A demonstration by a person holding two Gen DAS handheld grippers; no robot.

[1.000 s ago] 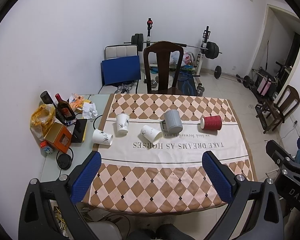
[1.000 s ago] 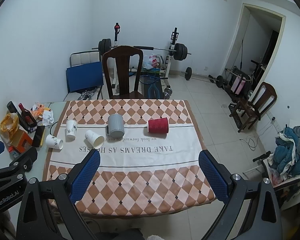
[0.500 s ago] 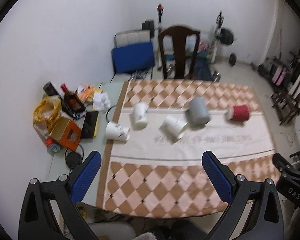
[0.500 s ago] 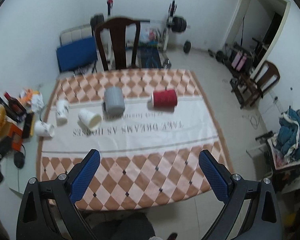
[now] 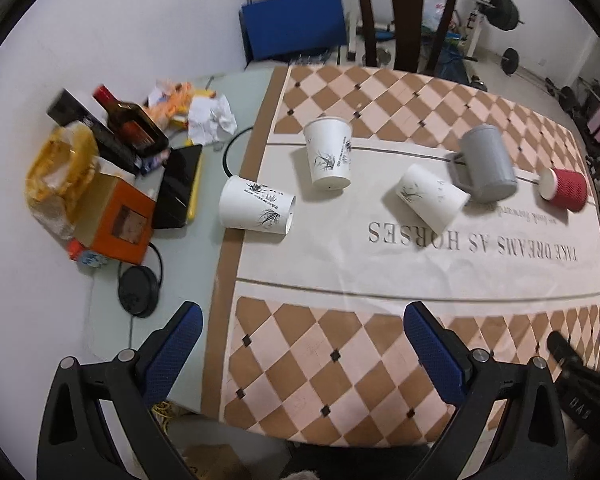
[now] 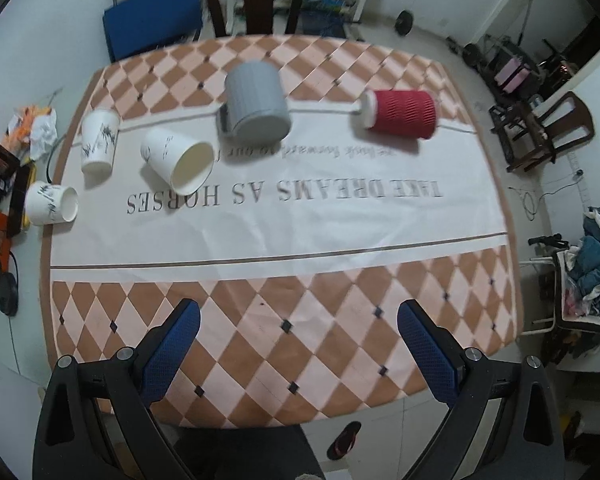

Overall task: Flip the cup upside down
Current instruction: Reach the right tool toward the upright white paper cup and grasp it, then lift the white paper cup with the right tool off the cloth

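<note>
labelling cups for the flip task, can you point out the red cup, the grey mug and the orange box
red cup (image 6: 405,114), right wrist view, ribbed side wall
grey mug (image 6: 257,98), right wrist view, ribbed side wall
orange box (image 5: 118,222), left wrist view, front face

Left tool (image 5: 300,340) and right tool (image 6: 298,336) both hover with jaws spread wide, holding nothing.

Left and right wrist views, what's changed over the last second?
Both hand-held grippers, left and right, moved forward and tipped down over the table; the far wall dropped from view. Both stay open and empty. The paper cups, grey mug and red cup lie unmoved.
</note>
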